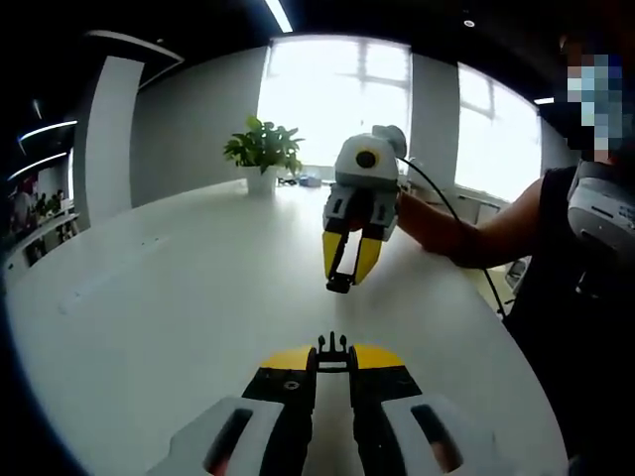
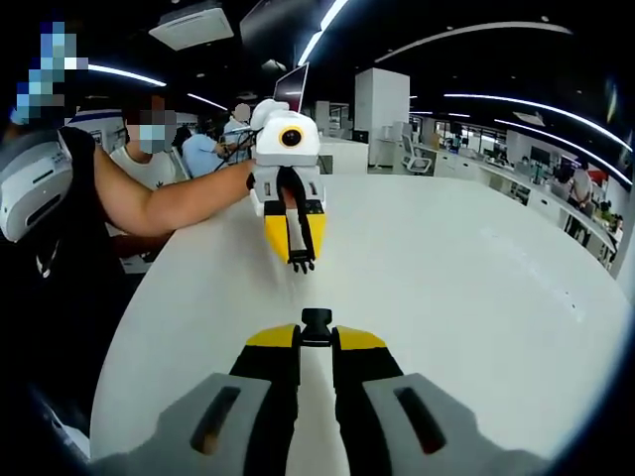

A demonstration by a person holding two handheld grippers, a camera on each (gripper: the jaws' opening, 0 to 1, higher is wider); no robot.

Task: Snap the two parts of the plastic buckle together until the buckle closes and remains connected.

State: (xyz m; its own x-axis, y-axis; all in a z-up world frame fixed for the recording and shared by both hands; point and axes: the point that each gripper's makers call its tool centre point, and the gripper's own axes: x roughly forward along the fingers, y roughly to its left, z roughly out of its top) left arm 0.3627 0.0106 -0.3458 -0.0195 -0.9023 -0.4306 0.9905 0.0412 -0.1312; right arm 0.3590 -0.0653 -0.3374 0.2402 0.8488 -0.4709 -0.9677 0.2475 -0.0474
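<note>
So we've got each half of the buckle pinched in its own gripper. The left gripper (image 1: 331, 359) is clamped on the pronged half (image 1: 332, 349), prongs sticking out past the yellow tips toward the far side. The right gripper (image 2: 317, 335) is closed on the socket half (image 2: 317, 321), a small black block poking out between its tips. In the left gripper view the right gripper hangs just above the white desk (image 1: 149, 297), tips angled down at us; same story mirrored in the right gripper view, where the left gripper (image 2: 299, 260) points back with its prongs showing.

Step-wise we'd say we're at the line-up stage: both parts are lifted and facing each other but clearly apart. Next move needs prongs squared to the socket mouth, then a straight push until it clicks. The forearm (image 2: 169, 203) behind the left gripper reaches out fairly level over the desk.
</note>
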